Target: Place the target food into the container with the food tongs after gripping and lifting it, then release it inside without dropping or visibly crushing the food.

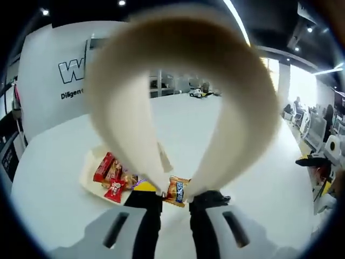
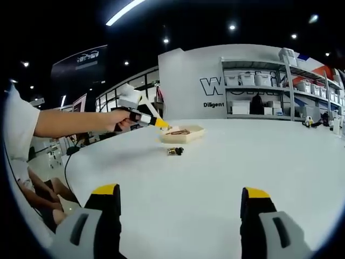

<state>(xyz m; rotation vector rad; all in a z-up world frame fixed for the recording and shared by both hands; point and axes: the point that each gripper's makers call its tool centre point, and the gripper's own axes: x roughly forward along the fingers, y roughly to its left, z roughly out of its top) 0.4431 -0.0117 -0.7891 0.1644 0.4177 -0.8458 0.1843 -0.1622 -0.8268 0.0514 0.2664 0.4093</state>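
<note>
The left gripper [image 1: 175, 198] holds the tongs [image 1: 183, 102]: its jaws are clamped on the tongs' two arms, and the cream loop of the tongs arches up and over the left gripper view. The tong tips meet low in that view, just above the jaws.

The target is a small wrapped candy [image 1: 177, 191], orange-brown with a blue label. It lies on the white table [image 1: 248, 178], directly ahead of the jaws and right at the tong tips. Whether the tips already pinch it or only flank it cannot be told from this angle. Its long axis runs roughly along the line of the jaws, tilted slightly.

The tray [image 1: 89, 175] sits just beside the candy, on the left of the left gripper view, and already contains several red wrapped sweets [image 1: 110, 175]. The coming transfer is therefore judged to be a short lift and sideways move toward that side.

In the right gripper view the candy [image 2: 174, 151] lies on the table just in front of the tray [image 2: 183, 135], with the left gripper [image 2: 141, 116] above them in a person's hand [image 2: 119, 118]. The right gripper [image 2: 180, 208] stands released, jaws wide apart, well back from the candy. The left gripper is by far the nearer.
</note>
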